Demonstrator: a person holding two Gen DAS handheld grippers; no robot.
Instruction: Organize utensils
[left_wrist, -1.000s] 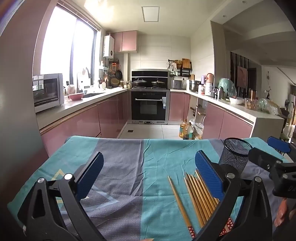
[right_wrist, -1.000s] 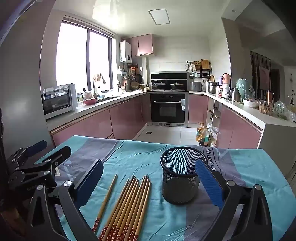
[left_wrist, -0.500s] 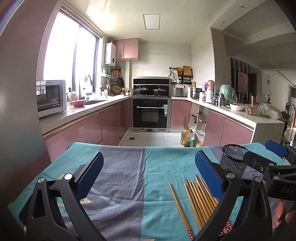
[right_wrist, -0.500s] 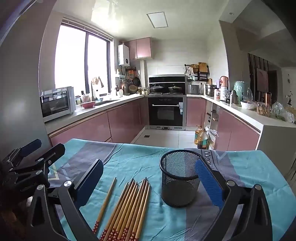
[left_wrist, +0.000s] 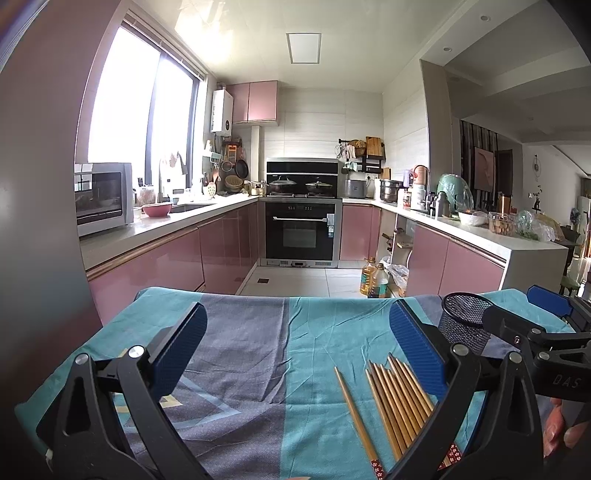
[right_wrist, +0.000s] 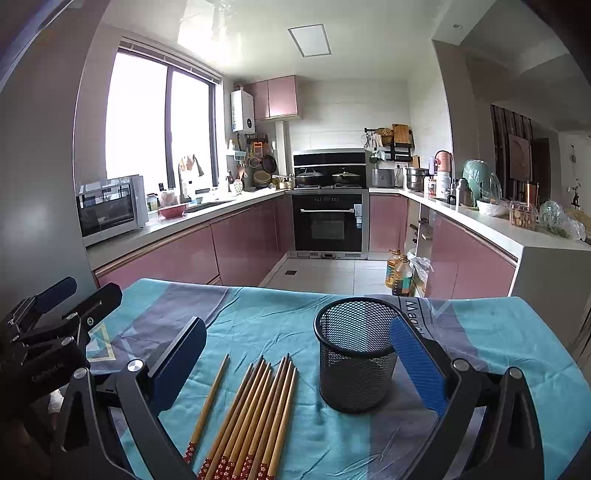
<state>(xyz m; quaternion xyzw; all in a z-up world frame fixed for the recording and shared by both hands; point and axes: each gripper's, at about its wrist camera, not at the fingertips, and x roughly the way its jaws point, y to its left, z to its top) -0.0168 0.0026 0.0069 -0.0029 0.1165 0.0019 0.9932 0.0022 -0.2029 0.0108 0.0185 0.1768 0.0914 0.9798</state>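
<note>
Left tongs (left_wrist: 295, 343): I see both blue pads spread wide, nothing between them, hovering over the cloth.
Right tongs (right_wrist: 299, 354): mine are spread just as wide and grip nothing; the cup sits ahead of the right pad.
Chopsticks (right_wrist: 255, 410): a bundle lies flat on the tablecloth (right_wrist: 266, 321), red patterned ends toward me, just left of the cup.
Single chopstick (right_wrist: 207, 402): lies apart, left of the bundle.
Mesh cup (right_wrist: 356, 354): black, upright, nothing visible inside.
Background: oven (right_wrist: 327, 221) and pink cabinets beyond the table.
</note>
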